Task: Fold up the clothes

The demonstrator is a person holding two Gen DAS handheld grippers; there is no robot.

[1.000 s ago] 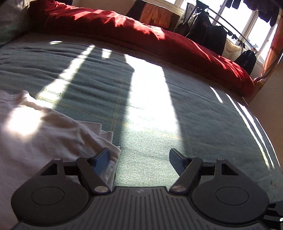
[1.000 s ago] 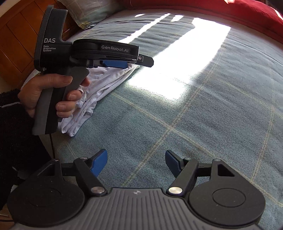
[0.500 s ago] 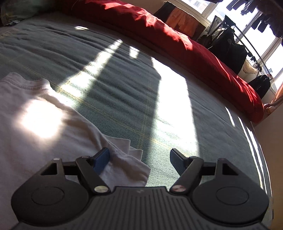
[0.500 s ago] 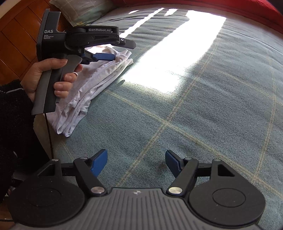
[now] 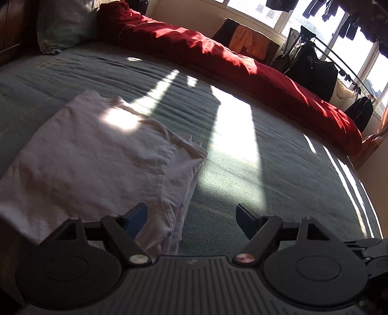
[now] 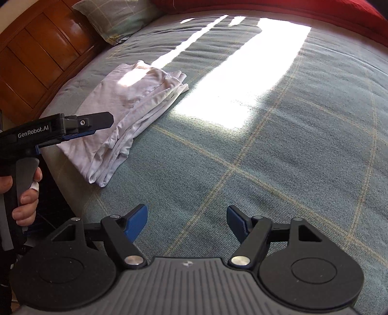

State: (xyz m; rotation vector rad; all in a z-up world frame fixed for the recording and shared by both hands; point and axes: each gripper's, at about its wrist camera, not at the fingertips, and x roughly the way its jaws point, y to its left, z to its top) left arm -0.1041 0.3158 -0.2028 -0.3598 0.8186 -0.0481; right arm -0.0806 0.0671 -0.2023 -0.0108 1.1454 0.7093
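A folded white garment (image 6: 128,114) lies on the grey-green checked bedspread (image 6: 266,157) in the left half of the right wrist view, near the bed's edge and below the pillow (image 6: 116,17) at the upper left. From where I steer the rig, my left hand-held gripper (image 6: 97,124) hangs over the garment's near left corner, its jaws opening with nothing between them; in its own view the left blue pad (image 5: 137,219) sits above the cloth without pressing it. My right hand-held gripper (image 6: 186,221) stands wide and empty over bare bedspread at the bottom of the frame, well apart from the garment.

The cloth looks thin, light and limp – several layers show along the stacked edge facing the sunlit patch (that edge is already a little uneven). I judge it will slump if lifted from one point, so the hold belongs at two corners of that layered edge, pinching all layers together, or on the firmer fold line along the side.

Against the frame a second earlier, the left hand-held gripper has drawn back from over the middle of the garment toward the lower left of the right wrist view, and its own view now takes in nearly the whole folded piece, where only a corner showed – the right one has kept its place and its spread.
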